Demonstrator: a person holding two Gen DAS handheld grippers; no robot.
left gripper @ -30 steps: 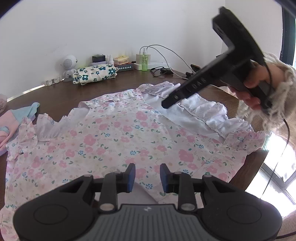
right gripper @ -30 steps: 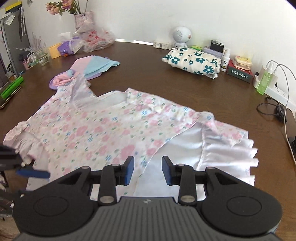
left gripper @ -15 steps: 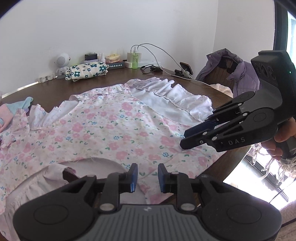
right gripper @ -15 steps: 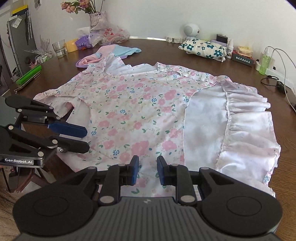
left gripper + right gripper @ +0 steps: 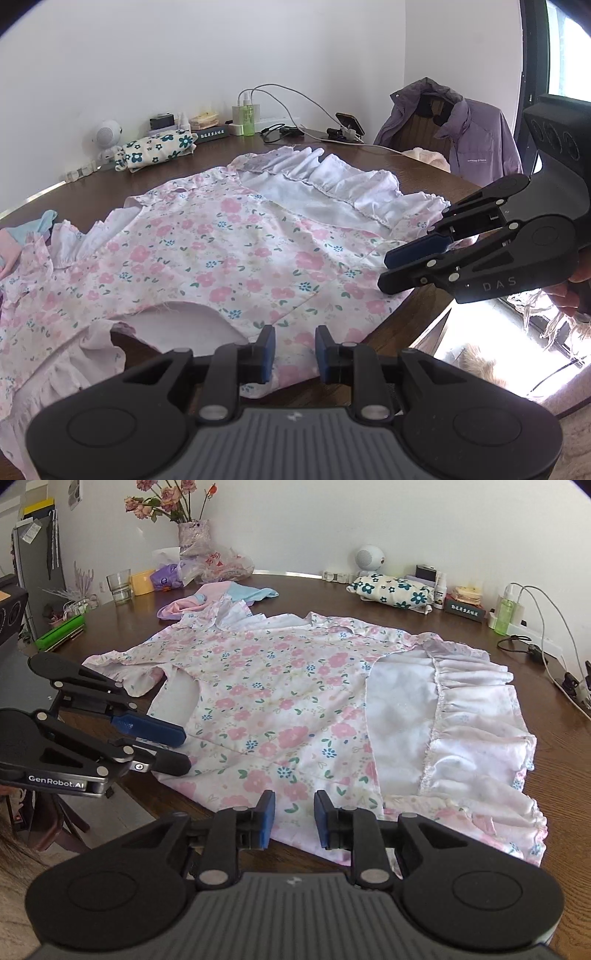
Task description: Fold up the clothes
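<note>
The floral dress (image 5: 280,698) lies spread flat on the brown table (image 5: 332,598), its white ruffled hem (image 5: 476,734) toward the right side. The left gripper (image 5: 291,349) and right gripper (image 5: 291,818) hover over its near edge — both with their 2 fingers apart, holding nothing

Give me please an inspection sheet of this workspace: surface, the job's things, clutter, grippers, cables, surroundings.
Surface: dark wooden table.
Job's things: floral dress spread flat, white ruffled hem turned up.
Clutter: pink-blue garment, floral pouch, glass, green bottle.
Grippers: left gripper open, right gripper open, both empty at the dress's near edge.
Cables: white charging cables by the wall.
Surroundings: flower vase, purple jacket on chair.
</note>
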